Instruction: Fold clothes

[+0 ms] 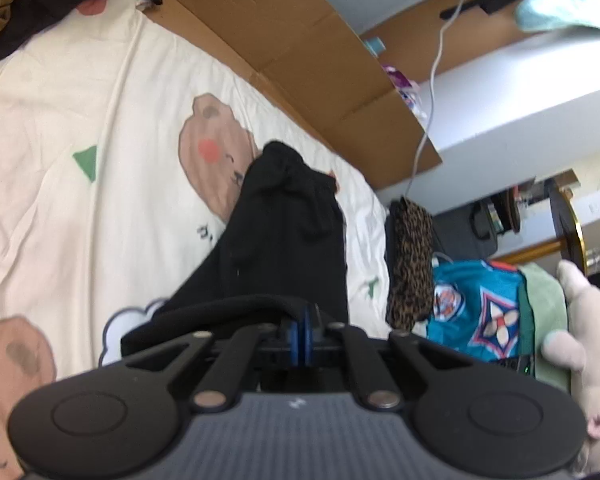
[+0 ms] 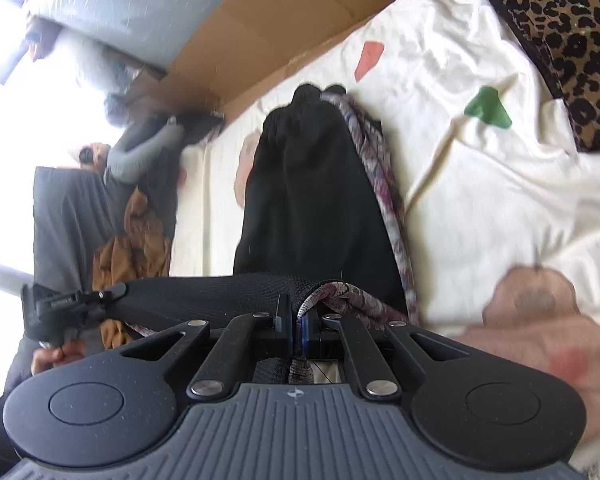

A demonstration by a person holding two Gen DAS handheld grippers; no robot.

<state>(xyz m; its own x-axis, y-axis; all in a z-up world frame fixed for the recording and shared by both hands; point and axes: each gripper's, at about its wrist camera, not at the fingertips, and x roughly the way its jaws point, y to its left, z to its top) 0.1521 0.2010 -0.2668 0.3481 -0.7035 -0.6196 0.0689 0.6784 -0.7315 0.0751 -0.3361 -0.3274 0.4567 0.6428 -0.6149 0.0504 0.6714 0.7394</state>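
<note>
A black garment (image 1: pixel 284 220) with a patterned purple-grey lining (image 2: pixel 384 184) hangs stretched over a cream bedsheet printed with bears (image 1: pixel 80 160). My left gripper (image 1: pixel 307 320) is shut on the garment's black edge. My right gripper (image 2: pixel 295 316) is shut on another edge, where black fabric and patterned lining meet between the blue pads. In the right wrist view the left gripper (image 2: pixel 66 304) shows at the far left, held by a hand (image 2: pixel 50 354), with the black edge taut between the two. The garment's far end (image 2: pixel 312 96) bunches on the sheet.
Flattened cardboard (image 1: pixel 300 40) lines the wall side of the bed. A leopard-print cloth (image 1: pixel 410 264) and a teal patterned item (image 1: pixel 480 304) lie at one end. A pile of brown and dark clothes (image 2: pixel 132 240) lies at the other. A white cable (image 1: pixel 432 80) hangs down the wall.
</note>
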